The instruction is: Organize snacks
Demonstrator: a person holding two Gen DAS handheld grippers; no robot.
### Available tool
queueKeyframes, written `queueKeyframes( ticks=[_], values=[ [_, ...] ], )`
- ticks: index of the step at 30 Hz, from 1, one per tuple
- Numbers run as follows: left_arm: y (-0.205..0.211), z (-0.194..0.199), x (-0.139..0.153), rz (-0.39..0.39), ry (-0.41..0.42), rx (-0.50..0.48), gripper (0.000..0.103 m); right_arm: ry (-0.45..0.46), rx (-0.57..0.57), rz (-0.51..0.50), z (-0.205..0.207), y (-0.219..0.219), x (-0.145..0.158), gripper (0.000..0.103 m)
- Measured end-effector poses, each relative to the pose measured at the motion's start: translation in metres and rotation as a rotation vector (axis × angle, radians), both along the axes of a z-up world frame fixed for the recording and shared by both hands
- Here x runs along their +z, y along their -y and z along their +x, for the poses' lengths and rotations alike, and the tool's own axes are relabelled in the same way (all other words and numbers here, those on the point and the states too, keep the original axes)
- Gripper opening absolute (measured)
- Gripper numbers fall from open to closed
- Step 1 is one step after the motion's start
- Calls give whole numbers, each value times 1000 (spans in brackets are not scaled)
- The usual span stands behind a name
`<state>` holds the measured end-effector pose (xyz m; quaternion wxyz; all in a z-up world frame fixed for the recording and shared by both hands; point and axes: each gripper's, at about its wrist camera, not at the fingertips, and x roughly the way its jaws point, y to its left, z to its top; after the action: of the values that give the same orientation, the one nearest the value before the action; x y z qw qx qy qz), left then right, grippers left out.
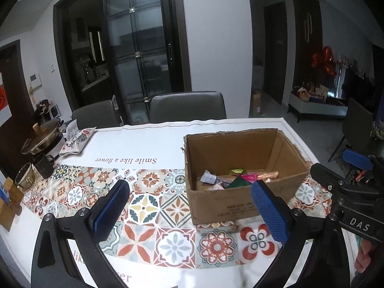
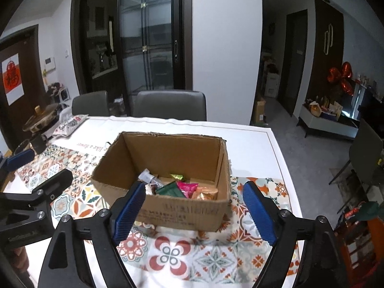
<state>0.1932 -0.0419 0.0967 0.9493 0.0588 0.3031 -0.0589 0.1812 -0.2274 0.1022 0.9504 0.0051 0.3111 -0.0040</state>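
Observation:
An open cardboard box [image 1: 242, 204] stands on the patterned tablecloth; it also shows in the right wrist view [image 2: 182, 212]. Several wrapped snacks [image 1: 235, 178] lie in its bottom, green, pink and gold ones among them [image 2: 182, 188]. My left gripper [image 1: 192, 206] is open and empty, just left of and before the box. My right gripper [image 2: 194, 206] is open and empty, its blue pads [image 2: 258, 212] straddling the box's near wall. The right gripper also shows at the right edge of the left wrist view [image 1: 350, 168].
A snack bag [image 1: 78, 140] lies at the table's far left beside a lidded pot [image 1: 44, 138], a black mug [image 1: 44, 165] and a glass bowl [image 1: 25, 175]. Two grey chairs [image 1: 187, 106] stand behind the table. The table edge [image 2: 285, 168] runs along the right.

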Motion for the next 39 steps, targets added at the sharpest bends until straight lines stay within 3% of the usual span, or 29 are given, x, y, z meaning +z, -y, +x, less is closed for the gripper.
queueKeyframes(
  ticks=[5, 10, 19, 39],
  values=[
    [-5, -26, 4, 3, 42, 9, 103, 65, -33, -23, -32, -3, 4, 92],
    [-7, -52, 4, -2, 77, 8, 103, 105, -34, -40, -62, -7, 4, 92],
    [-6, -88, 6, 9, 123, -25, 103, 126, -40, 18, -101, -3, 1, 92],
    [6, -123, -12, -5, 120, -61, 103, 157, -65, 12, -151, 8, -16, 92]
  ],
)
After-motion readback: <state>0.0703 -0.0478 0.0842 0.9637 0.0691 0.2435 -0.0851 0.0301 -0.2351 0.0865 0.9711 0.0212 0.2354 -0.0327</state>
